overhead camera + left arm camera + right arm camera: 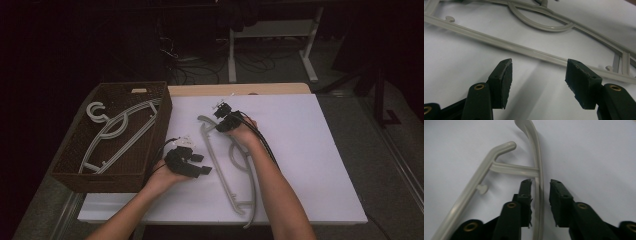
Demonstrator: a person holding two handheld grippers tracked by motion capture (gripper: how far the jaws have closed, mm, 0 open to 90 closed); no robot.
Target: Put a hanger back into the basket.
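High view: A white board (300, 150) covers the bench top. A brown wicker basket (75, 170) sits at the board's left edge and holds grey plastic hangers (117, 132). One more grey hanger (220, 165) lies flat near the board's centre, running from the middle toward the near edge. The left gripper (202, 165) rests low just left of that hanger, close to the basket's near right corner. The right gripper (222, 112) is at the hanger's far end, with the right hand (245, 131) over the hanger.

Left gripper view: The jaws stand wide apart with nothing between them. The pads (507, 80) sit above bare white board. The hanger (524, 48) lies just beyond the jaw tips, not touching them.

Right gripper view: The jaws are partly open and straddle one thin bar of the hanger (537, 170). The bar runs close along the left-hand pad (526, 197), with a visible gap to the other pad. Whether the bar is actually gripped cannot be told.
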